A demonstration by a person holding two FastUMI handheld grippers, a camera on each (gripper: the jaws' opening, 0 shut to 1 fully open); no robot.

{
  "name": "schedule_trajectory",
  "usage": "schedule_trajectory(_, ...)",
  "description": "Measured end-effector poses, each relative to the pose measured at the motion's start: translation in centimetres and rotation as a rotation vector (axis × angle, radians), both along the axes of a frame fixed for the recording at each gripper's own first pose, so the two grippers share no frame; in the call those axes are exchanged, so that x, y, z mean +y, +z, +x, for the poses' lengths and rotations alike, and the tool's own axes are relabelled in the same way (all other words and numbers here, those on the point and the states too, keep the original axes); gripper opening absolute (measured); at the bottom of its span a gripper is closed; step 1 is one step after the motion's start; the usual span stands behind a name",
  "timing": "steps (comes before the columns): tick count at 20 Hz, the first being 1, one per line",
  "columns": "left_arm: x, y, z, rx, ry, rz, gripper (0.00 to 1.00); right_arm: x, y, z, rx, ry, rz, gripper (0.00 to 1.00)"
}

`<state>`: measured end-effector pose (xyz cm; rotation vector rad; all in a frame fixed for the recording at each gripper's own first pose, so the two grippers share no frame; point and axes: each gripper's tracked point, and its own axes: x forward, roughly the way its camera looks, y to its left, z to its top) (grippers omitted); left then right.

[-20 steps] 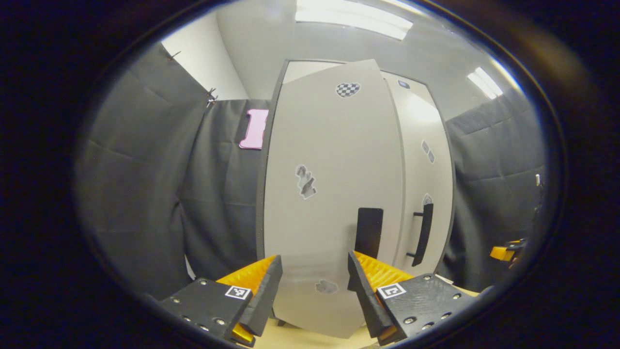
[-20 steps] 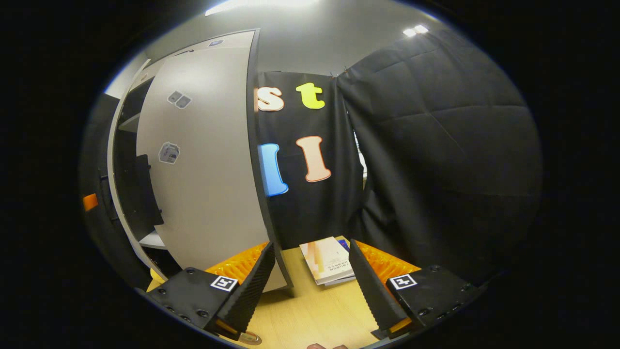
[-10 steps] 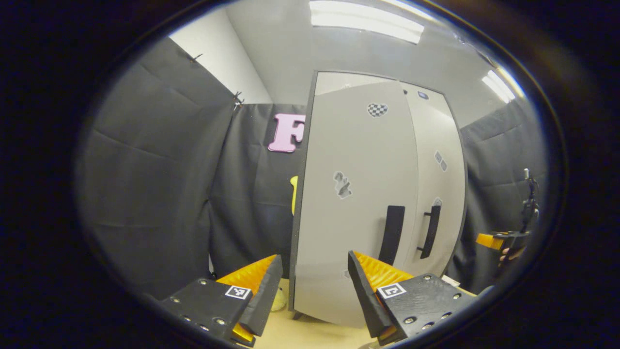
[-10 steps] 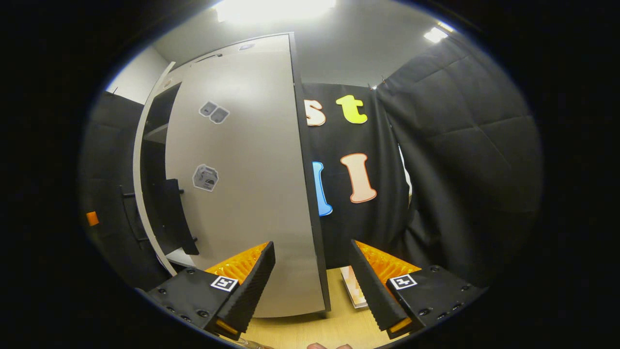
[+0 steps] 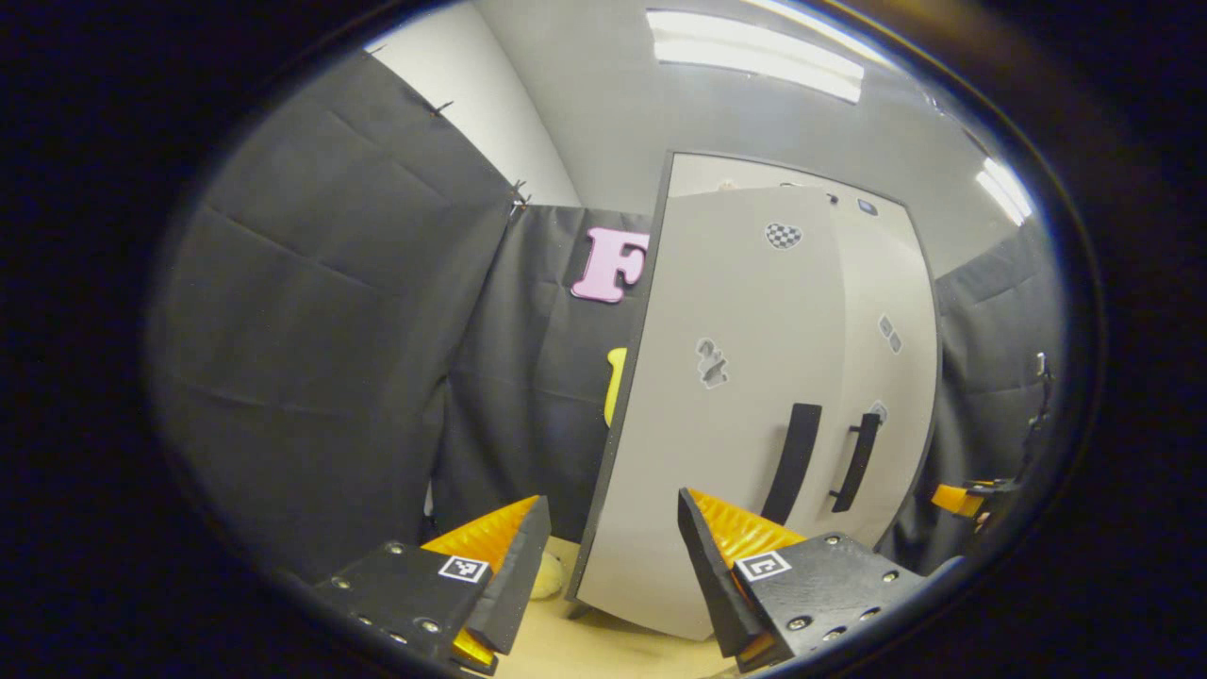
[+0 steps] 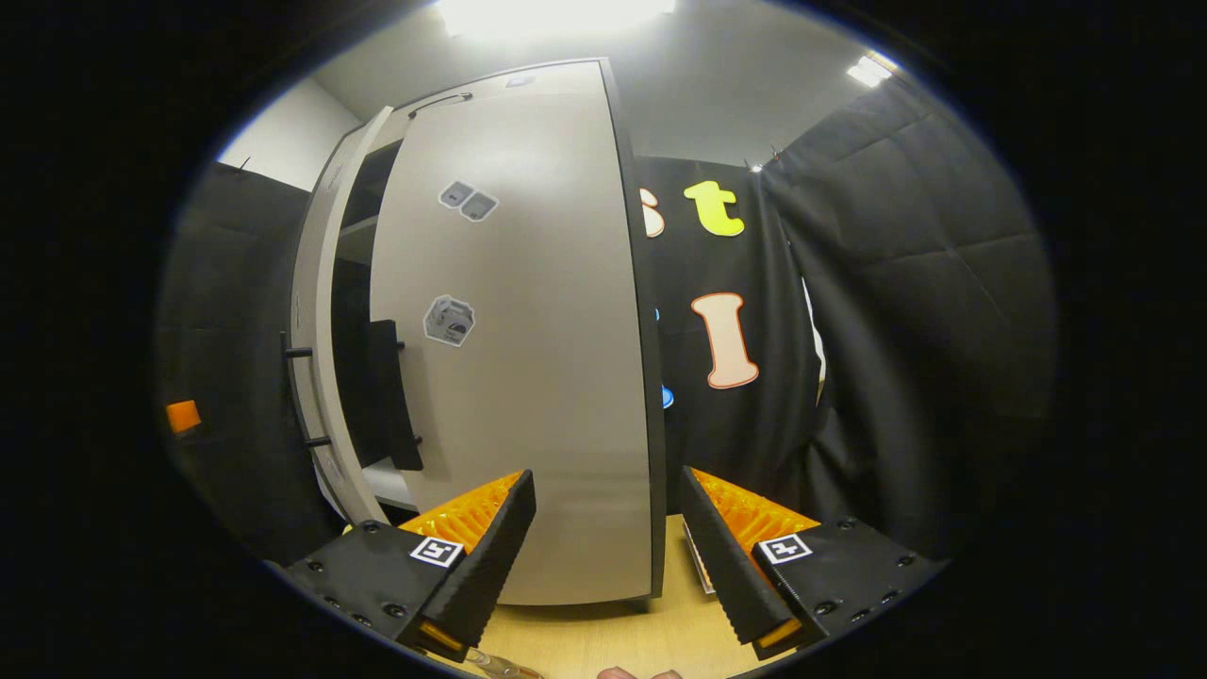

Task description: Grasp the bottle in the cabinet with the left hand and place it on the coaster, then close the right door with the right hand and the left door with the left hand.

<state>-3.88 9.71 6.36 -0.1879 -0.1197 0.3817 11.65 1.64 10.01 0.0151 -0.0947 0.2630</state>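
Left gripper view: left tongs [image 5: 608,566] gape empty before the cabinet's left door [image 5: 726,415], nearly shut. Right gripper view: right tongs [image 6: 608,556] gape empty, right door [image 6: 528,358] just beyond, ajar.

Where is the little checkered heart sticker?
In the left gripper view, the checkered heart sticker sits high on the cabinet's left door, well above its black handle.

right gripper [image 6: 608,556] open, right door [image 6: 528,349] ahead, left door [image 6: 316,349] seemingly ajar
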Motion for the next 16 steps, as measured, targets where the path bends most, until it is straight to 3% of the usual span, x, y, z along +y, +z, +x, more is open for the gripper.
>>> schedule_trajectory(1, 0.0, -0.3, 0.3, 0.01, 0.001, 0.004, 0.86, 0.7, -0.8, -0.5, 0.019, 0.023, 0.012, 0.98)
schedule_trajectory(2, 0.0, -0.4, 0.7, 0.017, 0.001, 0.011, 0.79, 1.6, -1.4, -0.9, 0.037, 0.054, 0.009, 0.98)
schedule_trajectory(6, -1.3, -0.3, 2.3, 0.031, -0.033, 0.024, 0.79, 2.9, -1.7, -1.3, 0.041, 0.094, -0.031, 0.98)
schedule_trajectory(11, -3.3, -1.0, 3.9, 0.078, -0.09, 0.085, 0.79, 1.9, -1.5, -0.8, 0.009, 0.052, -0.044, 0.97)
schedule_trajectory(16, -4.8, -1.3, 5.1, 0.107, -0.116, 0.169, 0.8, 0.2, -3.2, -0.2, 0.072, -0.009, 0.001, 0.97)
